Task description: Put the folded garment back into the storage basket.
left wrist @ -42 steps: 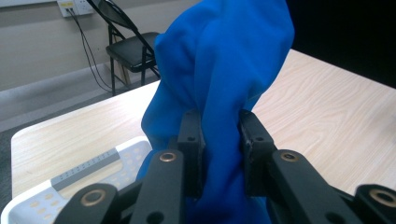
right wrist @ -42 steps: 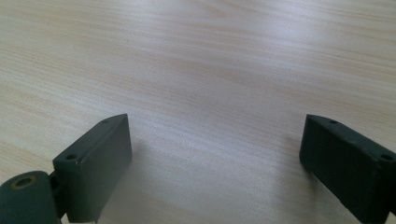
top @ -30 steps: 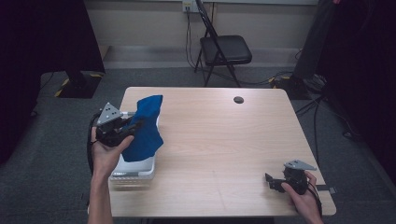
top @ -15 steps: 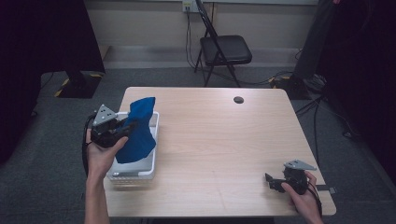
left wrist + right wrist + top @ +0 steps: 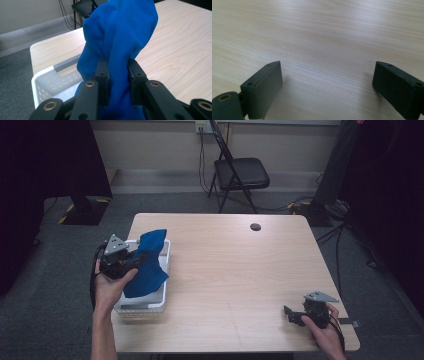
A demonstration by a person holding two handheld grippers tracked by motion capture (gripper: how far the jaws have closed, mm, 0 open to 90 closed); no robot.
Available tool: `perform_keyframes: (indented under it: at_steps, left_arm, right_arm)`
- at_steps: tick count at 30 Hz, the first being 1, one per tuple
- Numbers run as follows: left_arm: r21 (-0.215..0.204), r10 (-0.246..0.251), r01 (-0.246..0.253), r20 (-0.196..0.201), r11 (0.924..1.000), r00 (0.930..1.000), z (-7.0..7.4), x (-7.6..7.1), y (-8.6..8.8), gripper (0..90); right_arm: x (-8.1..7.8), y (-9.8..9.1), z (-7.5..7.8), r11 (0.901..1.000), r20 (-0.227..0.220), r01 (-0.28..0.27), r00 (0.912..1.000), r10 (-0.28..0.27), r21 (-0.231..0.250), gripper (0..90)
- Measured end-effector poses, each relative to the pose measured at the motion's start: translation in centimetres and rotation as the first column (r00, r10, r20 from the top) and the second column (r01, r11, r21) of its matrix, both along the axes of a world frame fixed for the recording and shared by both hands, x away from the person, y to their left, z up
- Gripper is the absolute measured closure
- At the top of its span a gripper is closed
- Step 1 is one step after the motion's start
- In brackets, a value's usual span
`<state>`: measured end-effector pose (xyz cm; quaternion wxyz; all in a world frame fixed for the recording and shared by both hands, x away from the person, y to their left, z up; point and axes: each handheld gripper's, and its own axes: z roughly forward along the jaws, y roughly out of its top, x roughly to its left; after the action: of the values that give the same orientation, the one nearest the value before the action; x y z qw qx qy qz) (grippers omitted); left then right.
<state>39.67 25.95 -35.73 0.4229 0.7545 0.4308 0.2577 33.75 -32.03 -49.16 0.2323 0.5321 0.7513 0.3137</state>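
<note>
Landmark: the white basket (image 5: 162, 251), which sat at the left edge of the table (image 5: 235, 270).

Left gripper (image 5: 131, 263) hung over the basket, just above its open top, with the person's left hand (image 5: 111, 287) under it. In the left gripper view its jaws were clamped on a bunched fold of the blue cloth (image 5: 120, 45); fabric was pinched between both pads. Above the jaws the cloth stood up in a peak, and below them it drooped toward the basket.

In the high view the blue cloth (image 5: 147, 265) covered most of the basket's right half. Its lower end sagged into the basket near the right wall. Can't tell whether it touched the basket floor.

Basket itself: perforated walls, with a handle cut-out in the far wall.

Right gripper (image 5: 294, 315) was well apart from the basket, at the opposite near corner of the table, held low in the right hand (image 5: 325, 332). In the right gripper view its jaws stood wide apart with bare wood grain between them.

A small dark disc (image 5: 255, 226) lay on the table, far side, well right of the basket. A black folding chair (image 5: 240, 172) stood on the floor beyond the table.
</note>
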Motion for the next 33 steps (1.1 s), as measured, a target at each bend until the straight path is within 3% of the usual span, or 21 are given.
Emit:
perform_keyframes:
  at_steps: [22, 33]
  left_arm:
    - [0.039, 0.031, -0.027, -0.083, 0.9989, 0.9961, -2.8, 1.5, 0.4, 74.4]
    - [0.082, 0.044, -0.033, -0.137, 0.9961, 0.9896, -4.4, 2.8, 0.1, 74.4]
  right_arm:
    - [0.0, 0.0, 0.0, 1.0000, 0.000, 0.001, 1.0000, -0.001, 0.001, 8.0]
    - [0.0, 0.0, 0.0, 1.0000, 0.000, 0.001, 1.0000, -0.001, 0.001, 8.0]
